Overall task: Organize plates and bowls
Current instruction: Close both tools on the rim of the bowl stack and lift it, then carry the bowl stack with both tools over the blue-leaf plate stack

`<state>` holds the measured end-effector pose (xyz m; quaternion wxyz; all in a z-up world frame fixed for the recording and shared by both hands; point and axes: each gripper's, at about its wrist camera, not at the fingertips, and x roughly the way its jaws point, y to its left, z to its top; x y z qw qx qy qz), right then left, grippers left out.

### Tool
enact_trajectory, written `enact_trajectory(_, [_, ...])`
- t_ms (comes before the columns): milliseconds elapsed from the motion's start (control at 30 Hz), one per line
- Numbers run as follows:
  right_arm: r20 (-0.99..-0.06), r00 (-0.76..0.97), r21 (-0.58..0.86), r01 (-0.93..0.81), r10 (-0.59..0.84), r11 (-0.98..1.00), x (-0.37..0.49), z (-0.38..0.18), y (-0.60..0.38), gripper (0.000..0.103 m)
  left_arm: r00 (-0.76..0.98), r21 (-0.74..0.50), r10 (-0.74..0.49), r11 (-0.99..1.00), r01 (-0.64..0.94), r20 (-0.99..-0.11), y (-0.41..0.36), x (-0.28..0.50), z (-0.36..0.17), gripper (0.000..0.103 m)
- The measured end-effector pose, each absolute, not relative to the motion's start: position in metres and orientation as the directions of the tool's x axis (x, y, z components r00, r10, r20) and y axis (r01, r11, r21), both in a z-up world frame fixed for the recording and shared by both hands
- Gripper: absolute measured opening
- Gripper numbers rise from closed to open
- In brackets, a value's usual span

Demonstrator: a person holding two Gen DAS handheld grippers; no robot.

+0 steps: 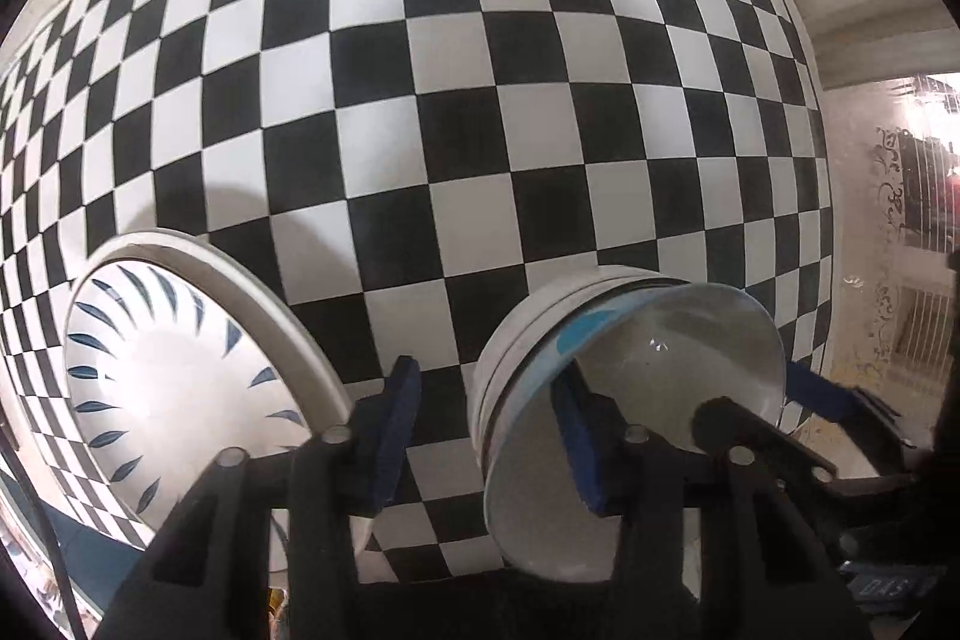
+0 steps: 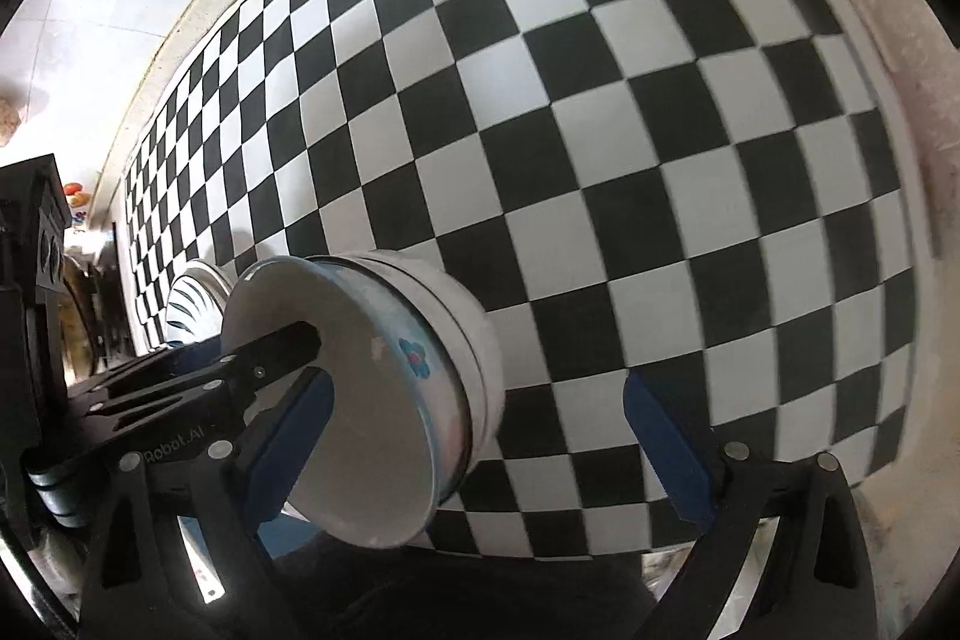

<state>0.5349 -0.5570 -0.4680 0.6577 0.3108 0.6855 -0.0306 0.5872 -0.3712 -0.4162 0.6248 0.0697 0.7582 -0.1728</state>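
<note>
Tablecloth (image 1: 480, 100): black and white checks, covers pretty much the whole table, everything sits on it.
Plate (image 1: 180, 388): white with blue leaf strokes round the edge, lying to the left of the bowls and apart from them; a plain white rim shows just behind it.
Bowl stack (image 1: 510, 340): white bowls nested together, standing on the cloth between the plate and the right gripper.
Top bowl (image 2: 372, 430): white inside, pale blue band with a little flower outside, seated in the stack.
Right gripper (image 2: 480, 382): fingers spread wide, one pad over the bowl's inside, the other well off to the outside, so nothing's clamped.
Left gripper (image 1: 486, 370): narrower gap, straddling the bowl wall with one pad inside; the outer pad has cloth showing between it and the bowl, so not gripping.
</note>
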Motion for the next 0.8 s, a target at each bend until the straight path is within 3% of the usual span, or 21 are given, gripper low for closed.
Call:
enact_trajectory(200, [-0.865,0.075,0.459,0.520,0.497,0.720,0.531,-0.499,-0.558,0.090,-0.289,-0.258,-0.173,0.923,0.287,-0.942,-0.374,0.589,-0.438,0.038])
enact_trajectory(300, [-0.808,0.108,0.532,0.555,0.579,0.639,0.527,-0.516,-0.560,0.074,-0.316,-0.313,-0.224,0.912,0.266,-0.922,-0.373,0.587,-0.445,0.040])
enact_trajectory(567, [-0.739,0.153,0.606,0.576,0.656,0.549,0.523,-0.544,-0.556,0.059,-0.354,-0.414,-0.320,0.880,0.232,-0.879,-0.365,0.596,-0.454,0.040])
enact_trajectory(800, [-0.729,0.149,0.629,0.529,0.668,0.569,0.512,-0.547,-0.552,0.058,-0.286,-0.376,-0.299,0.887,0.270,-0.910,-0.371,0.587,-0.443,0.038])
